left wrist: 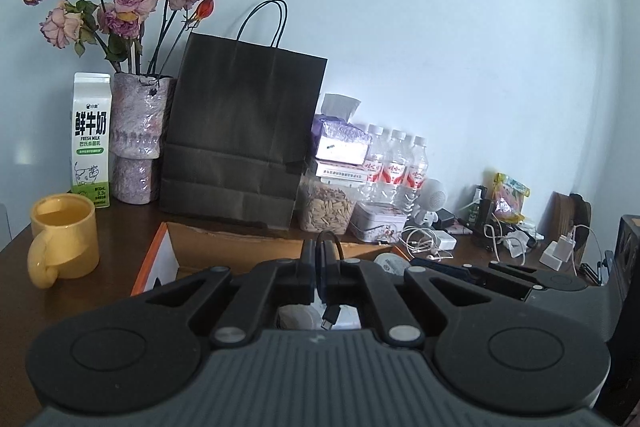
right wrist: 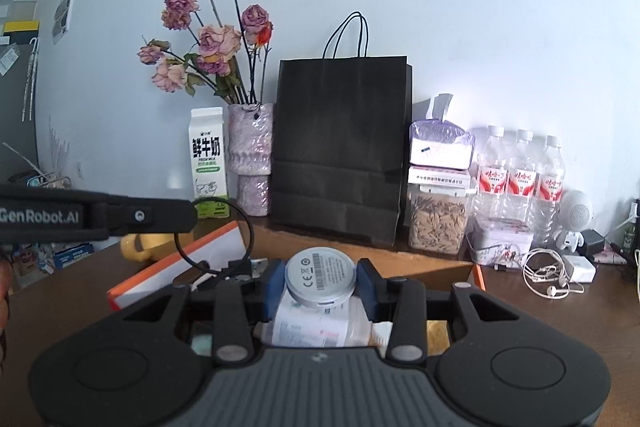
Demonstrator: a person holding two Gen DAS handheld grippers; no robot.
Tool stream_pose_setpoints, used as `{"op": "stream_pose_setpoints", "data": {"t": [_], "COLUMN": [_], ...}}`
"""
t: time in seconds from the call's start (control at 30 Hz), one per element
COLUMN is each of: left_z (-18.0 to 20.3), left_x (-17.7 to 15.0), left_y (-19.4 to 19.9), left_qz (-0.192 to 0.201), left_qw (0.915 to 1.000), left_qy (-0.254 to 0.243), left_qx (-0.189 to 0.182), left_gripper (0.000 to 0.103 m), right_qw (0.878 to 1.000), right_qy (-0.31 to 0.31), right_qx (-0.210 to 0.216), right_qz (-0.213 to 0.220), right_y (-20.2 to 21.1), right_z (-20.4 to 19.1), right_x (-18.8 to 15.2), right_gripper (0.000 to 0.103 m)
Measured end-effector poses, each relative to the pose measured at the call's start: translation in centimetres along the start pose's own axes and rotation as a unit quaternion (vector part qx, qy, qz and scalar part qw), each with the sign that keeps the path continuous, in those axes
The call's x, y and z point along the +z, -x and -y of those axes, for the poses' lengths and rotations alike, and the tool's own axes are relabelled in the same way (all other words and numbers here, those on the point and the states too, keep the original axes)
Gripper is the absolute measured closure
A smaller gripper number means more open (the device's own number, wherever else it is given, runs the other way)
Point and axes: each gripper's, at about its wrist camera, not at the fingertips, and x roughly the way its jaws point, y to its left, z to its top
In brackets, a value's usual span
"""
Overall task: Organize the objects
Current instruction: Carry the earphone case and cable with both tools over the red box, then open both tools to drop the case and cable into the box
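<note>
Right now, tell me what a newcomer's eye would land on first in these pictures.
The tall black paper bag stands against the wall at centre, with wilted pink roses in a vase just left of it. Up close, the right hand-held gripper clamps a round silver disc, while the left hand-held gripper pinches a black cable above an open cardboard box.

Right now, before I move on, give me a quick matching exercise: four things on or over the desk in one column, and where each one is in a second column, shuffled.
Things:
1. black cable
2. round white device
3. milk carton
4. yellow mug

Places:
A. pinched in the shut left hand-held gripper
B. standing against the wall, beside the vase
C. on the desk in front of the milk carton
D. clamped between the blue pads of the right hand-held gripper

Pairs: 1-A, 2-D, 3-B, 4-C
</note>
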Motion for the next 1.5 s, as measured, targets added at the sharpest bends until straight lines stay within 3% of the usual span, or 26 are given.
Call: {"op": "stream_pose_setpoints", "data": {"t": [0.27,0.57,0.6,0.63,0.67,0.7,0.73,0.8,1.13,1.5], "left_z": [-1.7,-3.1,-3.2,-3.6,-3.9,-4.2,-4.4,-4.5,-4.0,-2.1], "left_x": [0.5,-0.7,-0.8,-0.8,-0.8,-0.8,-0.8,-0.6,-0.7,-3.1], "left_y": [-4.4,-7.4,-7.5,-7.5,-7.5,-7.4,-7.2,-7.0,-5.5,3.8], "left_qz": [-0.002,-0.047,-0.051,-0.054,-0.055,-0.051,-0.038,-0.026,-0.036,-0.061], "left_qw": [0.9999,0.9988,0.9984,0.9981,0.9979,0.9977,0.9973,0.9961,0.9947,0.9921], "left_qy": [0.008,-0.005,-0.004,0.0,0.006,0.01,0.01,0.0,-0.014,-0.037], "left_qx": [0.012,0.016,0.023,0.028,0.033,0.045,0.063,0.084,0.095,0.103], "left_gripper": [0.1,0.098,0.091,0.067,0.046,0.01,0.0,0.0,0.0,0.0], "right_qw": [1.0,0.999,0.998,0.998,0.998,0.998,0.998,0.998,0.997,0.996], "right_qy": [-0.014,-0.033,-0.036,-0.038,-0.039,-0.039,-0.04,-0.039,-0.042,-0.055], "right_qx": [-0.002,-0.009,-0.01,-0.011,-0.013,-0.016,-0.02,-0.024,-0.034,-0.029], "right_qz": [-0.001,-0.041,-0.045,-0.048,-0.051,-0.053,-0.052,-0.053,-0.057,-0.063], "right_y": [-3.8,-6.7,-6.7,-6.8,-6.8,-6.7,-6.7,-6.6,-5.7,3.3], "right_z": [1.5,3.3,3.4,3.5,3.5,3.5,3.5,3.5,3.4,1.0], "right_x": [0.6,-1.0,-1.2,-1.3,-1.4,-1.5,-1.6,-1.6,-1.5,-2.7], "right_gripper": [0.065,0.064,0.063,0.052,0.031,0.019,0.001,0.0,0.0,0.0]}}
